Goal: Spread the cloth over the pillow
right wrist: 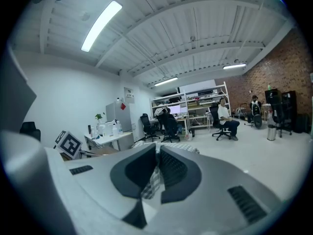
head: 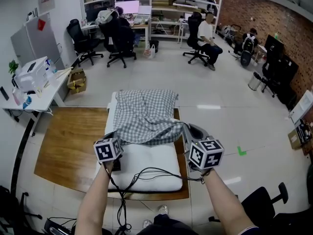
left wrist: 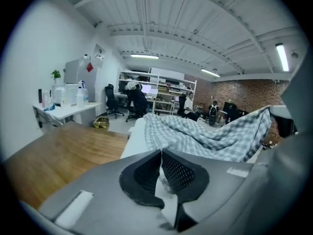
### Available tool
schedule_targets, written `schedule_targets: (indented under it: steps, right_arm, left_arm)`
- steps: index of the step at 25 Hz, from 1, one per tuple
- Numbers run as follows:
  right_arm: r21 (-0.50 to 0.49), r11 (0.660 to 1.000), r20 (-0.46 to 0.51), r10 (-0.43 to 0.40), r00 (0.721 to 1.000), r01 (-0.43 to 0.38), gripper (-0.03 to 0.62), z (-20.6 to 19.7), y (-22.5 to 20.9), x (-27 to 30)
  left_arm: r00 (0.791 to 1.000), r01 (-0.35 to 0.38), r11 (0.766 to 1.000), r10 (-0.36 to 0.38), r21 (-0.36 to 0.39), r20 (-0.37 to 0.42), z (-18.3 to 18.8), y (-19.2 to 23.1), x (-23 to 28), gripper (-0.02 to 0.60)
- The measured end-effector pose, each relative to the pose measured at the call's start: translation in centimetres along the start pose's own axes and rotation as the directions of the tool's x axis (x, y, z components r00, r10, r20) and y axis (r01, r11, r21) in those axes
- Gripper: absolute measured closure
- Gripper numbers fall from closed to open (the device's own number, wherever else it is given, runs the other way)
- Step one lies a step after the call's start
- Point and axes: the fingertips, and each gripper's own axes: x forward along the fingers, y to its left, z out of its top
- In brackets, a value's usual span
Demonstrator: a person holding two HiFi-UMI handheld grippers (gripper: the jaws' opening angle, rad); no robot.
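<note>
White floor tiles run back through an open office to shelving [head: 161, 4], and before us a wooden platform [head: 63, 146] lies on the floor with the long white pillow [head: 146, 165] on it. For containers we find an open cardboard box [head: 77, 80] on the floor by the white counter [head: 36, 99], its contents too small to tell, a bin [head: 254, 82] near the right wall, and another cardboard box [head: 295, 139] at the right edge. The counter carries a white machine [head: 32, 72] and some bottles [head: 19, 98]. The checked cloth [head: 146, 114] covers the far half of the pillow in loose folds, and the near half shows bare. Our left tongs [left wrist: 160, 170] are closed at the cloth's near left corner, a pale strip of fabric pinched between the pads. Our right tongs [right wrist: 156, 173] are closed on the checked fabric at the near right corner, and the cloth's near edge runs between the two. Black cables [head: 146, 173] lie across the pillow's bare end, just behind the tongs. Office chairs [head: 80, 40] and seated people [head: 205, 33] are grouped before the shelving, well apart from the platform.
</note>
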Motion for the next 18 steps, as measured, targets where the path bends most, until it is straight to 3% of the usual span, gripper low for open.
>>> schedule_targets:
  steps: [7,18]
  right_arm:
    - [-0.002,0.999,-0.036,-0.049,0.998,0.049,0.566,-2.1,0.5,-2.9]
    - [0.008,0.999,-0.084,-0.038,0.996,0.039,0.566,-5.5,4.3,-8.0]
  left_arm:
    - [0.996,-0.066,0.996,0.070,-0.063,0.053,0.6,4.4,-5.6,0.566]
    - [0.989,-0.064,0.995,0.074,-0.078,0.128,0.3,6.5,-13.7,0.566]
